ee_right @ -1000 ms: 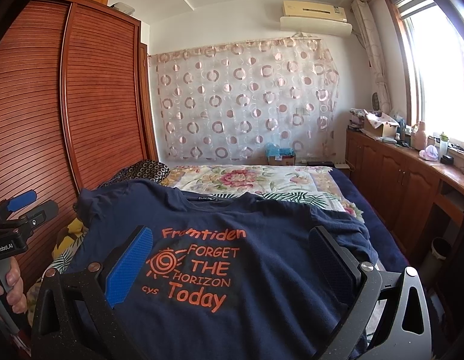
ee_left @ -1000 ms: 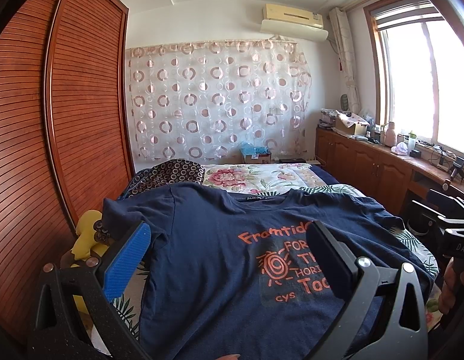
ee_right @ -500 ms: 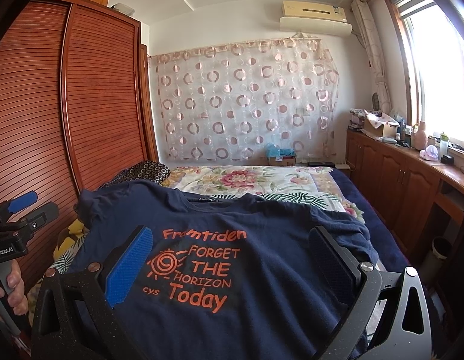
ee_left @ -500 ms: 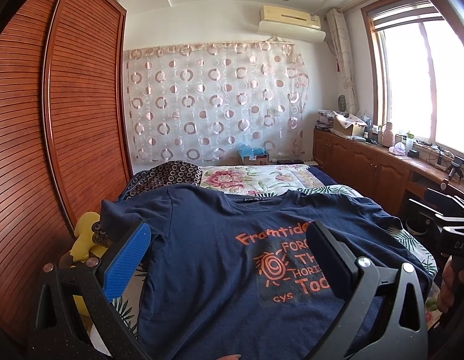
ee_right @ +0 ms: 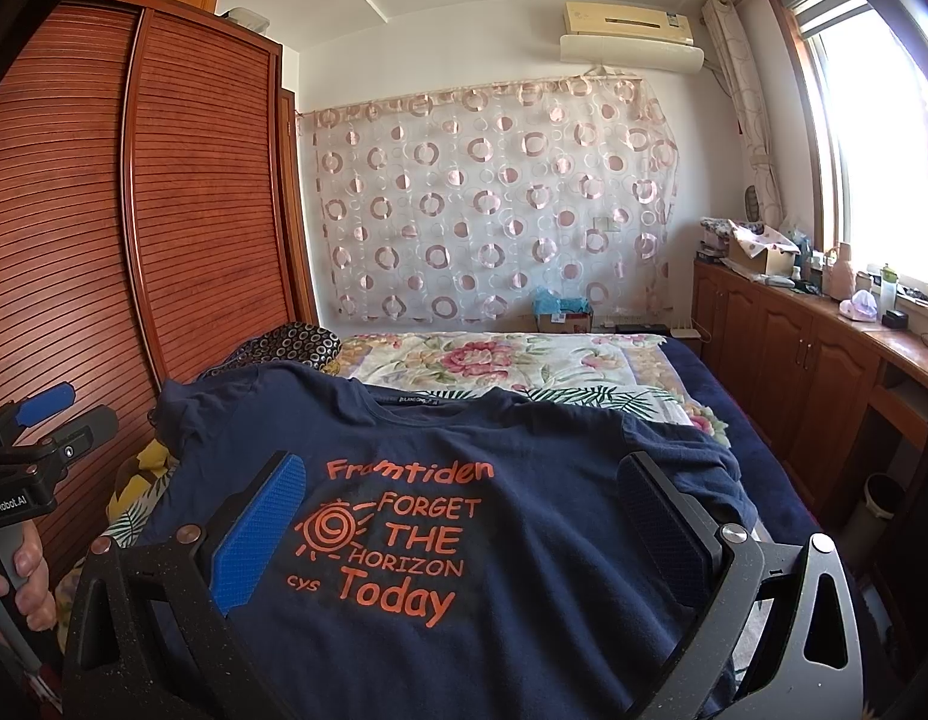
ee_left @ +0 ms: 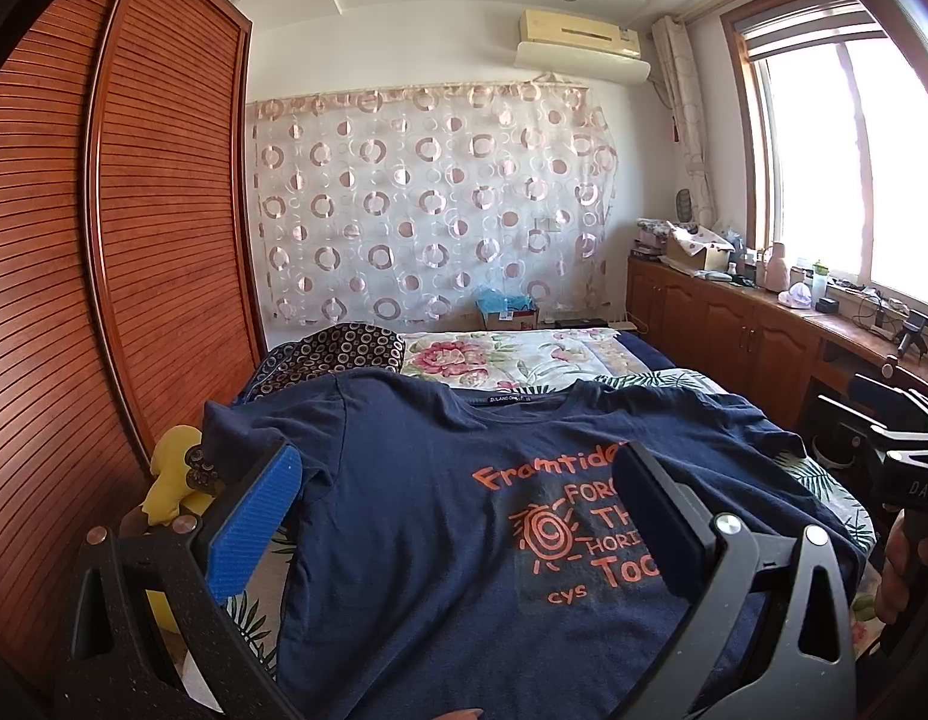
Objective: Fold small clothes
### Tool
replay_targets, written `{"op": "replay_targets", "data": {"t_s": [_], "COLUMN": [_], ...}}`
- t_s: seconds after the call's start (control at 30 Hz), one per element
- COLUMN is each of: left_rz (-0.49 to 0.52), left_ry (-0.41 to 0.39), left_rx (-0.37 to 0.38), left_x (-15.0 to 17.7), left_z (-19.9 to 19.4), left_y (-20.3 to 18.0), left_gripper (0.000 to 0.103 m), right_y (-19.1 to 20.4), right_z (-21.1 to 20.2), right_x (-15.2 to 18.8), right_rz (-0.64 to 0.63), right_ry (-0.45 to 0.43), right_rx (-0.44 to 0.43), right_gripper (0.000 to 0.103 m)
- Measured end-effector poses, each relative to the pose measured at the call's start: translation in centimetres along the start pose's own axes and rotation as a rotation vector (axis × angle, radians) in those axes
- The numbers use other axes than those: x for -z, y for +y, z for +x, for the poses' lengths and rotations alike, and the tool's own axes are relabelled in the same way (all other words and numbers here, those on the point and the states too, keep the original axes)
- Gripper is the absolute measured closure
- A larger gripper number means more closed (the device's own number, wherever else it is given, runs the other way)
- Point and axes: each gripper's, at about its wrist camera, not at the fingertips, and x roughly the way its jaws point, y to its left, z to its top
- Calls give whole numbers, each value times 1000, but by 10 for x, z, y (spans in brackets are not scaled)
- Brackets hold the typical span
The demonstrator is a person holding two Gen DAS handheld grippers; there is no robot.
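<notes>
A navy T-shirt (ee_left: pixel 416 516) with orange print lies spread flat, front up, on the bed, collar at the far end; it also shows in the right wrist view (ee_right: pixel 524 480). My left gripper (ee_left: pixel 458 504) is open and empty, held above the shirt's left half. My right gripper (ee_right: pixel 464 516) is open and empty above the shirt's middle and right half. The left gripper also shows at the left edge of the right wrist view (ee_right: pixel 44 420). The right gripper shows at the right edge of the left wrist view (ee_left: pixel 884 456).
The bed (ee_right: pixel 494 360) has a floral cover, with a circle-patterned cloth (ee_left: pixel 332 354) at its far left. A yellow soft toy (ee_left: pixel 170 474) lies beside the shirt's left sleeve. A wooden wardrobe (ee_left: pixel 104 270) runs along the left. Cabinets (ee_right: pixel 794 360) stand under the window on the right.
Both views have tilted slightly; the grippers stay open above the shirt. The shirt has not moved.
</notes>
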Motion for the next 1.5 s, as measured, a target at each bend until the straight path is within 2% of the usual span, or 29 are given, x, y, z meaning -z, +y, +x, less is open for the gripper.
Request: {"op": "replay_targets", "data": {"t_s": [0.9, 1.27, 1.5], "left_rz": [3, -10, -10], "left_ry": [2, 113, 163], "left_rx": [7, -13, -35], "left_x": [0, 19, 29], "left_z": [-1, 28, 47], "left_y": [-1, 15, 34], "left_gripper": [0, 0, 0], "right_y": [-3, 4, 7], "right_z": [1, 26, 48], "right_x": [3, 4, 8], "right_rz": [9, -24, -46], "right_ry": [-1, 35, 72], "right_rx": [-16, -46, -105], "right_gripper": [0, 0, 0]}}
